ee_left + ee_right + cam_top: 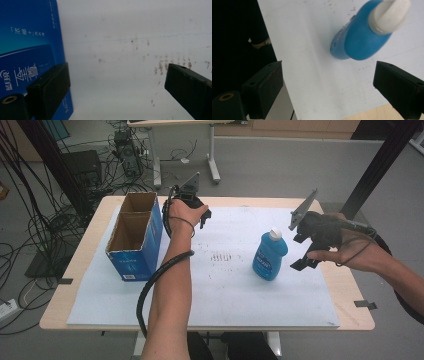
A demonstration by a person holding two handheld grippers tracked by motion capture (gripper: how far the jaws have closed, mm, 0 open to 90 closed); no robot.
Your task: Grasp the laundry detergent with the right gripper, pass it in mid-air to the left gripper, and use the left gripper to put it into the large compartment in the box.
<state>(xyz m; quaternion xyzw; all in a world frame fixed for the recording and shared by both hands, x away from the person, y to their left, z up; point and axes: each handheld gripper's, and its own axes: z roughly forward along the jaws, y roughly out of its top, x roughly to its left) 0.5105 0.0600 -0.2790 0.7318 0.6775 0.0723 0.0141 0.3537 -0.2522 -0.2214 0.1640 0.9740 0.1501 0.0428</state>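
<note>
A blue bottle (pixel 270 255) with a white cap stands upright on the white sheet (pixel 225 295), right of centre. My right gripper (pixel 301 251) hovers just to its right, open, with nothing between its jaws. In the right gripper view the bottle (pixel 362 37) lies ahead of and above the open right gripper (pixel 328 82), untouched. My left gripper (pixel 204 217) is held over the far part of the sheet, beside the blue cardboard box (pixel 132 237). In the left gripper view the left gripper (pixel 117 82) is wide open over bare sheet, with the box (pixel 27 50) at its left jaw.
The open-topped box has two compartments, and no contents are visible in them. The wooden table (pixel 352 307) shows around the sheet. Behind the table are cables on the floor, a desk leg (pixel 214 167) and a black post (pixel 380 165).
</note>
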